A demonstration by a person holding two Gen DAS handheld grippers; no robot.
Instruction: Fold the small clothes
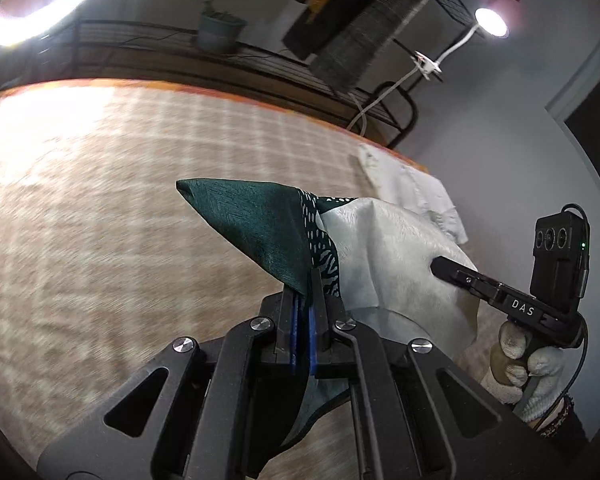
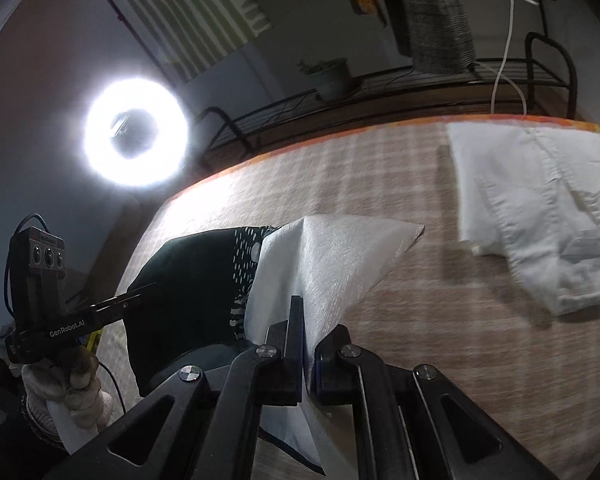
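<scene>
left wrist view: the left hand-held gripper (image 1: pixel 302 280) is clenched on the dark green end of a small garment (image 1: pixel 260 224), with the cloth pinched between its blue pads. the garment is lifted above the checked beige surface (image 1: pixel 120 200), which has an orange border; whether that is a desk or a bed i cannot tell. its green part rises to a point, a strip with white dashes follows, and then a white part (image 1: pixel 388 256) runs to the right. there the right hand-held gripper (image 1: pixel 436 268), held by a gloved hand (image 1: pixel 520 368), has its tip on the white cloth. a white folded garment (image 1: pixel 416 192) lies behind, near the far edge.

right wrist view: the right hand-held gripper (image 2: pixel 304 336) is clenched on the white part (image 2: pixel 332 264) of the same garment. the dark part (image 2: pixel 188 280) leads left to the left hand-held gripper (image 2: pixel 140 298) in a gloved hand (image 2: pixel 72 392). the white folded garment (image 2: pixel 540 208) lies flat to the right, well apart. a ring light (image 2: pixel 136 132) glows behind.
</scene>
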